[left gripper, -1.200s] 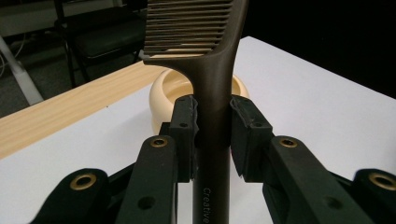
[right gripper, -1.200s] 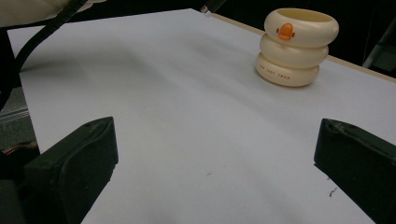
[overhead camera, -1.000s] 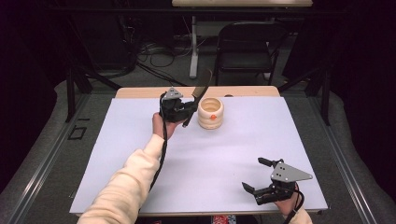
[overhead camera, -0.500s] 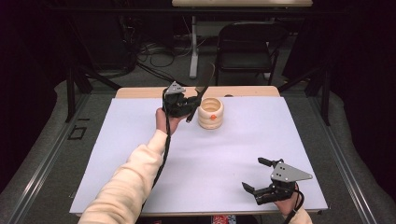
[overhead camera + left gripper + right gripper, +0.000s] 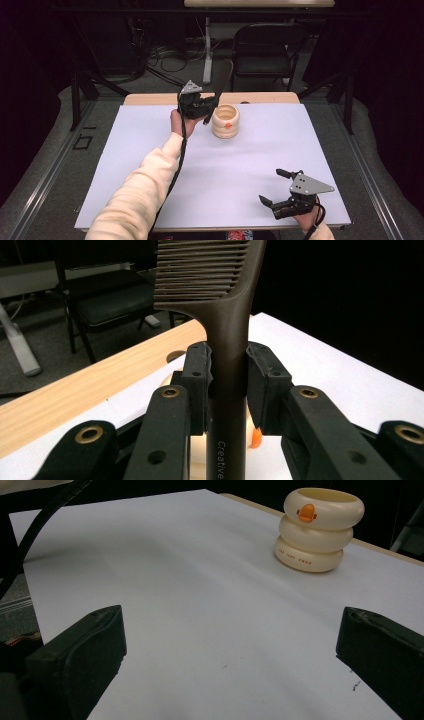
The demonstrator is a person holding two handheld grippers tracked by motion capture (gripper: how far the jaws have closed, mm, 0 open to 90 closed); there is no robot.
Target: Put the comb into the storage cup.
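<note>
Jaws of left gripper (image 5: 207, 106) clamp comb (image 5: 227, 340) upright; right gripper (image 5: 280, 192) jaws spread, resting low.

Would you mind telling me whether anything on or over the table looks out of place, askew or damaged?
Nothing stands out. The cream holder stands upright on the white table cover, and the left gripper clamps the brown comb squarely by its handle, unbroken as far as shown.
</note>
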